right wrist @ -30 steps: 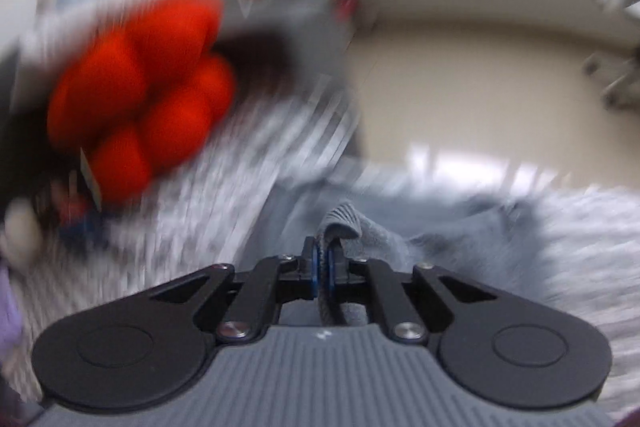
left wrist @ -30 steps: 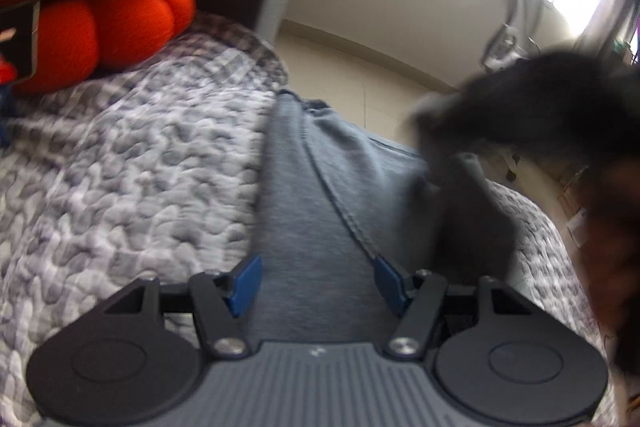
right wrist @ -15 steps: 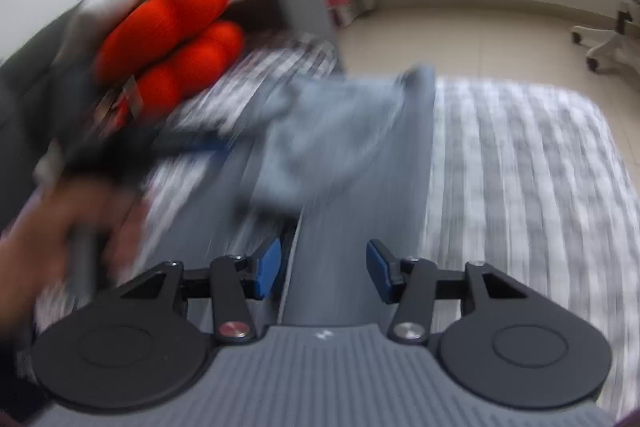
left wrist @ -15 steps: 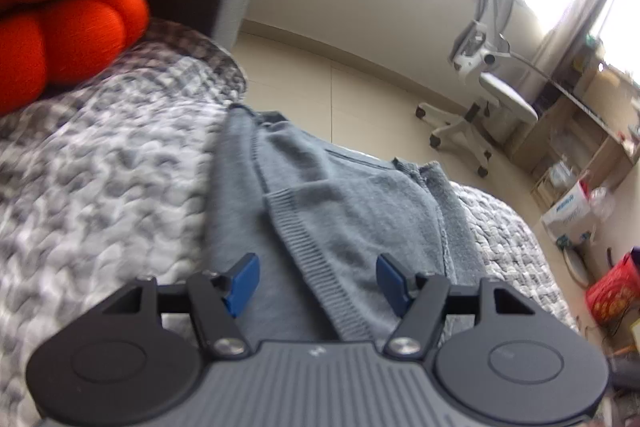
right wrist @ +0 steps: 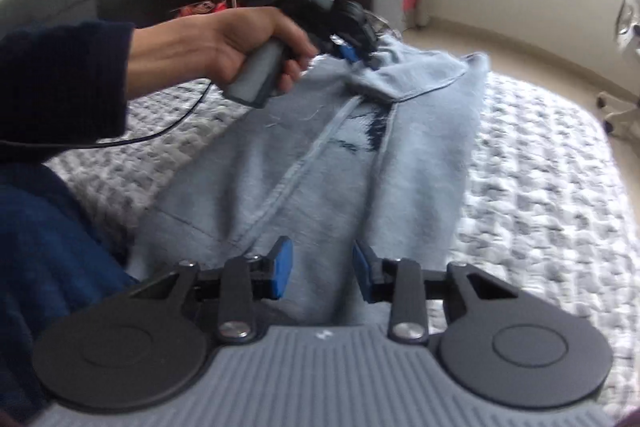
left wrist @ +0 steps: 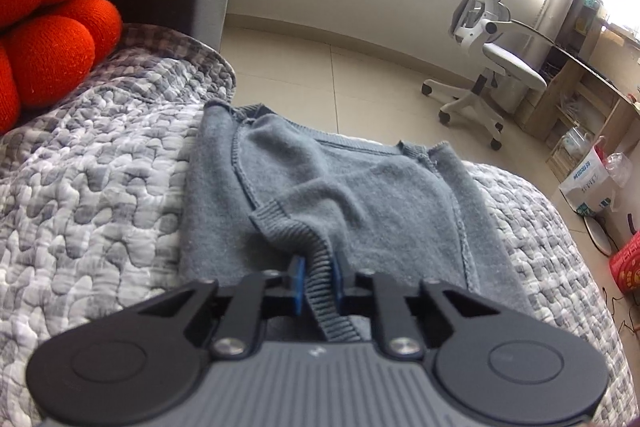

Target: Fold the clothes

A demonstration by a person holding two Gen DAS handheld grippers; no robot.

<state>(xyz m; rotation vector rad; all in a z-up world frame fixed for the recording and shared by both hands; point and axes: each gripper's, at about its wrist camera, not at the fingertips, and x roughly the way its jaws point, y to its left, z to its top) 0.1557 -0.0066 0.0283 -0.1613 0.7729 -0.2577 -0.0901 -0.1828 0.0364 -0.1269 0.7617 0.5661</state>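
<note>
Sweater (left wrist: 332, 183), grey knit, lies lengthwise on the quilt (left wrist: 92, 195), its sleeves folded in over the body. My left gripper (left wrist: 318, 277) pinches the ribbed cuff (left wrist: 320, 267); my right gripper (right wrist: 322, 269) hovers open over the sweater's lower end.

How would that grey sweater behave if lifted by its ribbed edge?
Probably floppy: the grey sweater already bunches where the left tool pinches its ribbed cuff. Likely light; one pinch raises the fold. Its fuzzy knit should grip the quilt rather than slide.
</note>
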